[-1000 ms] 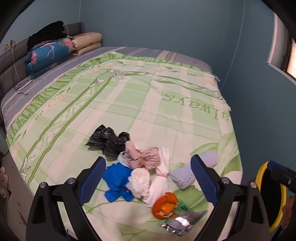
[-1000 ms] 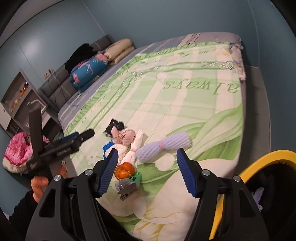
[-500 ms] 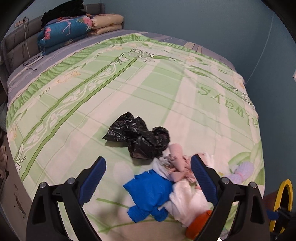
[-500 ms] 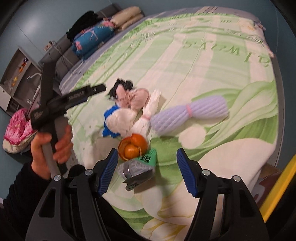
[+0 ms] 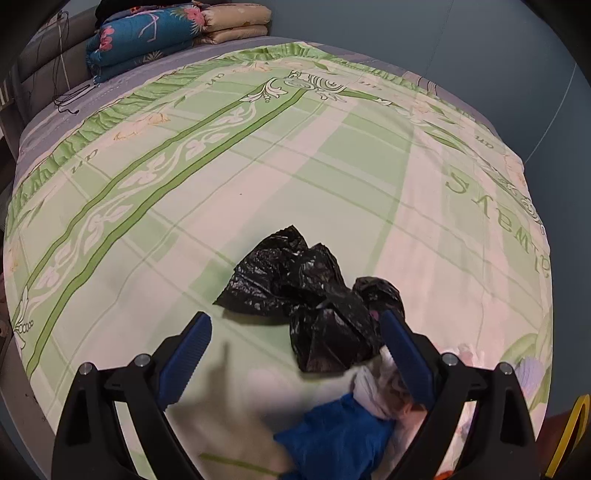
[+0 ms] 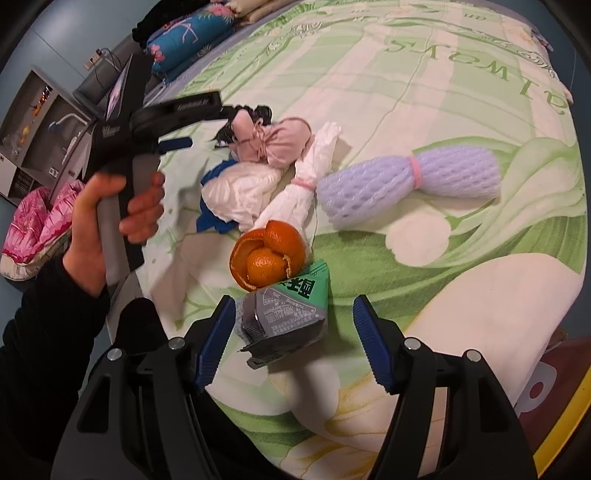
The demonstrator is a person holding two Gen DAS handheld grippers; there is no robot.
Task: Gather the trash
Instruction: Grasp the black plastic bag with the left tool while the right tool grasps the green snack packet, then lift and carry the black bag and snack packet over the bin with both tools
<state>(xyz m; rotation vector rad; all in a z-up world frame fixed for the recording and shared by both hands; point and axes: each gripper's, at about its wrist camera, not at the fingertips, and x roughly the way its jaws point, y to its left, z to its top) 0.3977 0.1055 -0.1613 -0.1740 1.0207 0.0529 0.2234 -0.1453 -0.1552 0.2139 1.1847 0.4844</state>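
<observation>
Trash lies in a heap on the green bedspread (image 5: 258, 166). My left gripper (image 5: 295, 339) is open, its jaws either side of a crumpled black plastic bag (image 5: 314, 291), with a blue rag (image 5: 332, 439) just below. My right gripper (image 6: 293, 332) is open around a flattened grey-green carton (image 6: 291, 310). Beyond it lie an orange peel (image 6: 267, 258), a white twisted tissue (image 6: 303, 184), a pink tied bundle (image 6: 280, 144), a white bag (image 6: 240, 190) and a lilac foam net sleeve (image 6: 410, 184). The left gripper (image 6: 177, 122) shows in the right wrist view, held by a hand.
Folded quilts and pillows (image 5: 177, 33) are stacked at the bed's head. A yellow-rimmed bin (image 6: 569, 417) stands by the bed's corner at the right. A shelf unit (image 6: 40, 125) and a pink bag (image 6: 33, 229) are at the left. Blue walls surround the bed.
Both grippers have dropped closer to the heap. The left one has moved forward to the black bag; the right one has closed in on the carton and orange peel.
</observation>
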